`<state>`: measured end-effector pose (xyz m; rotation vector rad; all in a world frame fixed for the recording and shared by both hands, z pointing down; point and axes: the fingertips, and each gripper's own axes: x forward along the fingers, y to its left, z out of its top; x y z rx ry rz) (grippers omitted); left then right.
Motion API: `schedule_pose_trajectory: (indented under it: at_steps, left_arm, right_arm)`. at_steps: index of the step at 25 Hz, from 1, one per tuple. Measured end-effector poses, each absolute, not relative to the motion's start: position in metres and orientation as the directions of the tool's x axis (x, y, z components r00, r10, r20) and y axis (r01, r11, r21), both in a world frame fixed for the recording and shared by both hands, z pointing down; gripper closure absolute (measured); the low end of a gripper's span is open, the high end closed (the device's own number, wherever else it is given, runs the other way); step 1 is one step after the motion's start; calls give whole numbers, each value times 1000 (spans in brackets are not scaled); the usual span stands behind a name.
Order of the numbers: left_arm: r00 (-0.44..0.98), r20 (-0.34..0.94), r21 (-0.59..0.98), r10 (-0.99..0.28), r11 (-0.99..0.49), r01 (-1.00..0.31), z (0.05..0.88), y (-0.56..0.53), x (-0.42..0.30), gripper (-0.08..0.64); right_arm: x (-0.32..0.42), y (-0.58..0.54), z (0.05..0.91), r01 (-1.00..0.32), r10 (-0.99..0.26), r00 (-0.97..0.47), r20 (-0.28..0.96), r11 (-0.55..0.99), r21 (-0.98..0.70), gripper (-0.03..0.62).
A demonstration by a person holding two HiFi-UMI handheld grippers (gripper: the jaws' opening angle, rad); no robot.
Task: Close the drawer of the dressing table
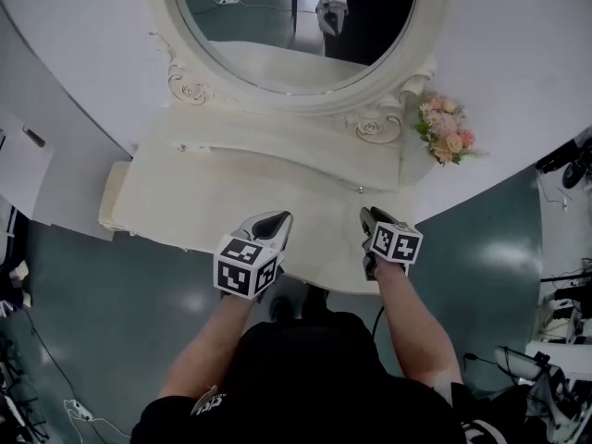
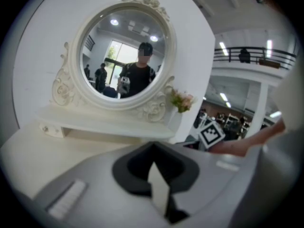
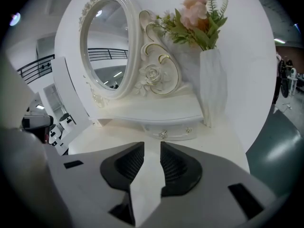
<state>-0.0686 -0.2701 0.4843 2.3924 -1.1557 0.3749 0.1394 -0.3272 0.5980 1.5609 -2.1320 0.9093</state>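
Observation:
The cream dressing table (image 1: 185,202) carries an oval mirror (image 1: 277,54) on a low shelf. Under that shelf, a small drawer front (image 3: 175,133) with two knobs looks flush with the shelf edge. Another small knobbed drawer front (image 2: 51,128) sits at the shelf's left end. My left gripper (image 1: 276,220) (image 2: 152,146) hovers over the table's front part, tips together and empty. My right gripper (image 1: 368,215) (image 3: 152,146) hangs beside it over the front right; a narrow gap shows between its pads with nothing in it. Any drawer below the tabletop is hidden.
A white vase (image 3: 212,84) of pink flowers (image 1: 447,129) stands at the table's back right corner. A curved white wall (image 1: 518,54) backs the table. A white panel (image 1: 23,165) stands at the left, and cables and equipment (image 1: 564,322) lie on the teal floor at the right.

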Motion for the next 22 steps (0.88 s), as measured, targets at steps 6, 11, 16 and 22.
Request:
schedule_pose_trajectory:
  at_steps: [6,11,16,22]
  left_arm:
    - [638,399,256,-659,-588,-767,472,-252,-79,552]
    - [654,360,228,-665,-617,-753,455,-250,-79,552]
    - [653,336,211,-679,-621,-755,444,-254,-71,552]
    - [652,322,178,-686,-632,-754,433,-262,-44,552]
  right_arm:
    - [133,-289,572,-942,-752,-321,576,188,-279,492]
    - [127,-272,537,-945,-783,-322,533,232,-231,495]
    - [135,-269,504,-940,-812,-336,478,261,-218,506]
    - [154,-271,465,-930,-844,-363,393,300,-214,520]
